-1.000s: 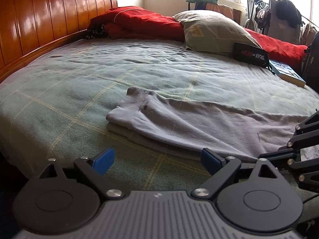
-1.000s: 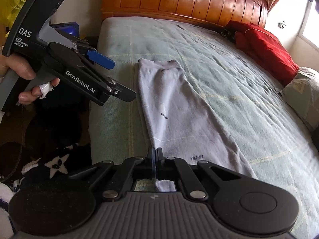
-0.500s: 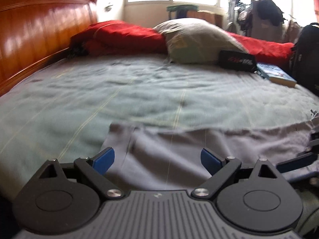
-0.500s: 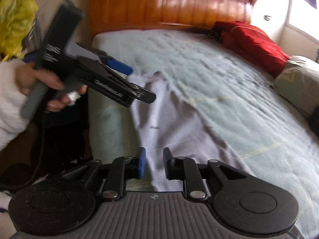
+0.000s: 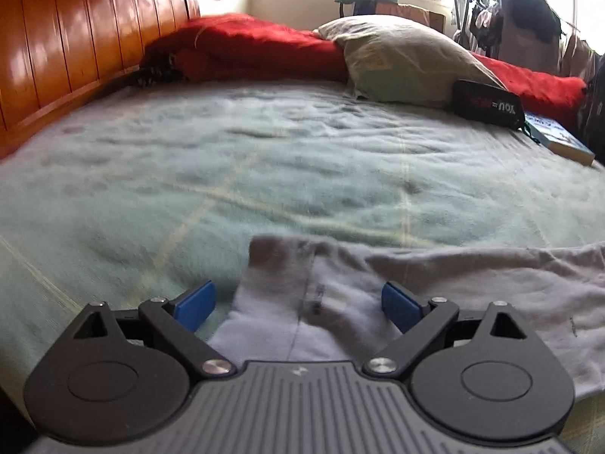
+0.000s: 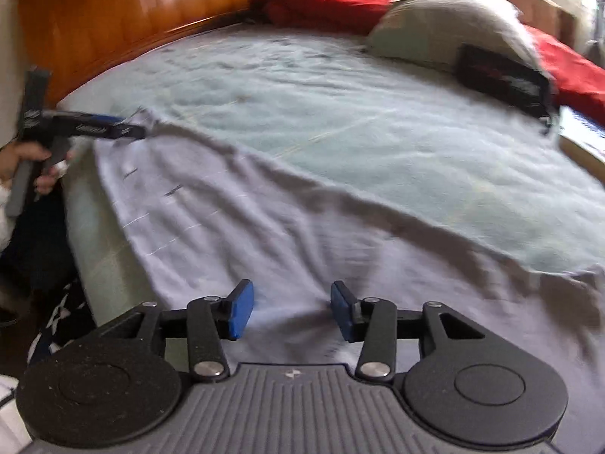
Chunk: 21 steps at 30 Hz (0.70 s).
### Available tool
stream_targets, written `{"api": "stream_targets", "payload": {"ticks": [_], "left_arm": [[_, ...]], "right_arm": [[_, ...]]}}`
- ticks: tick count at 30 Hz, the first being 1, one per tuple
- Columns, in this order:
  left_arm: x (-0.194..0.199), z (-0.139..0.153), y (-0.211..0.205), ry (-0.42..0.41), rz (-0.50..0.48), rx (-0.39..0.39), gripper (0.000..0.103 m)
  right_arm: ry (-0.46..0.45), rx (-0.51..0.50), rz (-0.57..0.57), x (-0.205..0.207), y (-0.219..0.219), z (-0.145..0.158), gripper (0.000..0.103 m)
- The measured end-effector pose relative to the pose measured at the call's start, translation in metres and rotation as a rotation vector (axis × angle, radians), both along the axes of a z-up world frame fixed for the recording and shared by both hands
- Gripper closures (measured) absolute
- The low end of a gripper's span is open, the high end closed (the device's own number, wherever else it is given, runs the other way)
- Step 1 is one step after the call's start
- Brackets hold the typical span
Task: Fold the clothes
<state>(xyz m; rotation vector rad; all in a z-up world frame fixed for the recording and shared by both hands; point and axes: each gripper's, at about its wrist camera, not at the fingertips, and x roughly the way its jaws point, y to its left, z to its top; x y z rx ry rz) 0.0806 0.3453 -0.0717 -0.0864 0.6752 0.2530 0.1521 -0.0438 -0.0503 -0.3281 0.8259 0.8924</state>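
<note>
Green bedspread point(image 6: 340, 113) under grey garment point(image 6: 302, 227); right claw point(image 6: 291, 312) half-spread, empty, just opening.

Garment point(image 6: 287, 204) on bed point(image 6: 340, 106), pillow point(image 6: 446, 22) behind

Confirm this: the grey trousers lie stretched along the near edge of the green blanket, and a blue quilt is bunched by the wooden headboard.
Wrong in one respect: the quilt bunched by the wooden headboard is red, not blue, as the left wrist view shows. The grey trousers do lie along the green blanket's near edge.

Right gripper point(image 6: 291, 308) jaws just opening (nothing pinched), lilac garment point(image 6: 287, 227) beneath — green blanket point(image 6: 340, 113)
</note>
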Motion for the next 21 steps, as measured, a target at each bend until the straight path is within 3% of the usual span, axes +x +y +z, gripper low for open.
{"api": "stream_targets", "payload": {"ticks": [3, 7, 11, 14, 17, 21], "left_arm": [[-0.001, 0.014, -0.02, -0.029, -0.083, 0.012, 0.008], [0.01, 0.005, -0.05, 0.012, -0.219, -0.039, 0.008], [0.033, -0.015, -0.053, 0.017, -0.201, -0.01, 0.002], [0.049, -0.013, -0.048, 0.033, -0.159, -0.043, 0.004], [0.038, 0.0, -0.071, 0.026, -0.197, 0.052, 0.004], [0.01, 0.007, -0.099, -0.01, -0.281, 0.104, 0.003]], "right_arm": [[-0.044, -0.001, -0.052, 0.005, -0.007, 0.008, 0.047], [-0.055, -0.024, -0.107, 0.016, -0.011, -0.001, 0.046], [-0.039, -0.029, -0.151, 0.021, -0.021, -0.013, 0.042], [-0.029, -0.017, -0.201, 0.02, -0.042, -0.013, 0.039], [-0.036, -0.017, -0.248, 0.015, -0.061, -0.008, 0.038], [-0.045, 0.005, -0.285, 0.006, -0.081, -0.003, 0.033]]}}
